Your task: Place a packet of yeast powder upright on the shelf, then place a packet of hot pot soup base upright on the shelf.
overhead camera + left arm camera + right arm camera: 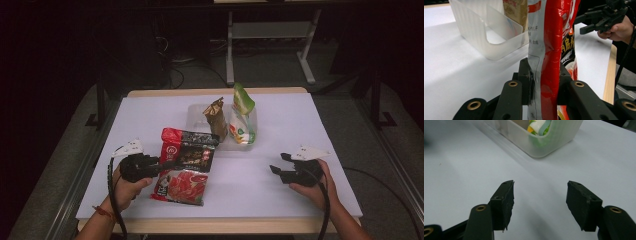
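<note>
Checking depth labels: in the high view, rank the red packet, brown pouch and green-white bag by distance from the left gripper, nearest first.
1. red packet: clamped in the left gripper, front left of the table.
2. brown pouch: upright in the clear bin's left part.
3. green-white bag: bin's right part, farthest.

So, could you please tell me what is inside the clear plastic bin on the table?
The clear plastic bin holds two upright packets: a brown one and a green and white one. Their lower ends and the bin's floor beneath them are covered.
</note>
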The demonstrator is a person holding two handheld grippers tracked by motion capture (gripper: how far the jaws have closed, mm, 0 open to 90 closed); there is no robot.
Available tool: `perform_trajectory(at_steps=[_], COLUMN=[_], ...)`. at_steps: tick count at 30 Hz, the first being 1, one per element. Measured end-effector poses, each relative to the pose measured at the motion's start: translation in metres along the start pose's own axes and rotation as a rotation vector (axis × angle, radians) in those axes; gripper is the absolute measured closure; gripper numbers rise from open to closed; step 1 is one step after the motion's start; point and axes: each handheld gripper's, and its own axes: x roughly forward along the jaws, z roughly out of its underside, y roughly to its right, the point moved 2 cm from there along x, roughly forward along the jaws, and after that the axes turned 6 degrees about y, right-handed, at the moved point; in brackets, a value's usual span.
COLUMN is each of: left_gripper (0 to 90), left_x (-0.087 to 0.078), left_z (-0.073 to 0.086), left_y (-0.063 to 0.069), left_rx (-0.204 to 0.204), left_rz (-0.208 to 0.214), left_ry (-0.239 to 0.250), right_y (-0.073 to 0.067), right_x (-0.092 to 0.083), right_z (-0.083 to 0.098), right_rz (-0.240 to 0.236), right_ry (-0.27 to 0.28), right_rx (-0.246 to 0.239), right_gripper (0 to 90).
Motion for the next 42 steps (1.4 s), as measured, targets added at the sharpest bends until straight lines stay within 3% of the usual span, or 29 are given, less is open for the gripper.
perform_trajectory(at_steps=[5,10,16,18,28,32,42], left_gripper=[73.2,76.0,76.7,76.9,76.9,76.9,76.7], left_x=[-0.003,-0.007,-0.008,-0.008,-0.018,-0.024,-0.037], left_z=[-0.002,-0.006,-0.008,-0.01,-0.02,-0.028,-0.048], left_y=[0.003,0.005,0.01,0.012,0.018,0.018,0.008], left_rx=[0.008,0.015,0.042,0.067,0.089,0.099,0.071], left_rz=[-0.021,-0.039,-0.057,-0.06,-0.098,-0.14,-0.239], left_ry=[0.031,0.07,0.081,0.088,0.148,0.182,0.275], right_y=[0.006,0.008,0.009,0.007,0.01,0.012,0.011], right_x=[0.002,0.004,0.007,0.007,0.0,-0.002,-0.002], right_z=[0.004,0.006,0.007,0.008,0.008,0.007,0.007], right_rz=[0.01,0.011,-0.001,-0.003,0.005,0.011,0.008], right_ry=[0.006,0.009,0.007,0.005,0.041,0.049,0.05], right_rx=[0.049,0.056,0.075,0.072,0.106,0.11,0.112], right_gripper=[36.7,36.5,36.0,35.9,34.7,34.5,33.9])
